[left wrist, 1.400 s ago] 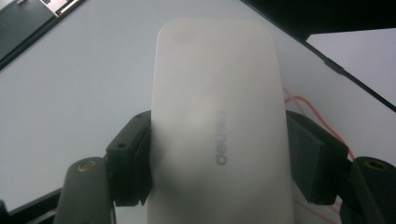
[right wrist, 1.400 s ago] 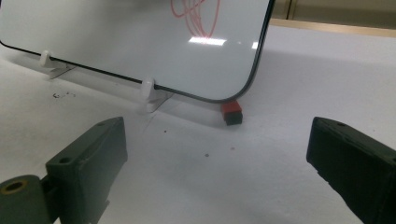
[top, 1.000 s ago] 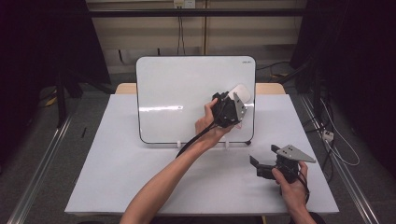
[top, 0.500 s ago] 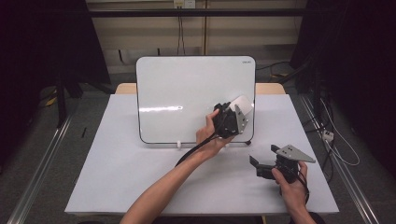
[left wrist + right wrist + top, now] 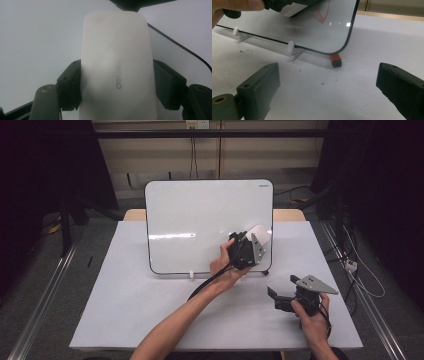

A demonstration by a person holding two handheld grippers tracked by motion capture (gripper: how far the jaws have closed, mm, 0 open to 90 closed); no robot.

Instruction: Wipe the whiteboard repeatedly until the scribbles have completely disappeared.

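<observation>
A white-faced whiteboard [image 5: 200, 215] stands upright on clips at the back of the table. My left gripper [image 5: 256, 241] is shut on a white eraser [image 5: 261, 234], which it holds against the board's lower right part. In the left gripper view the eraser [image 5: 115, 62] sits between both black pads [image 5: 71, 87]. The right gripper view shows red scribbles [image 5: 322, 11] on the board just beside the eraser. My right gripper [image 5: 278, 298] rests low over the table at the front right, open with nothing between its jaws [image 5: 329, 95].
A small red and black block [image 5: 336, 60] lies on the table under the board's lower right corner. White clips [image 5: 291, 46] hold the board's bottom edge. The white table top [image 5: 125, 295] ends close to the right hand; cables lie on the floor at the right.
My left gripper has slid the eraser a little down and to the right on the board. The right gripper has stayed where it was.
</observation>
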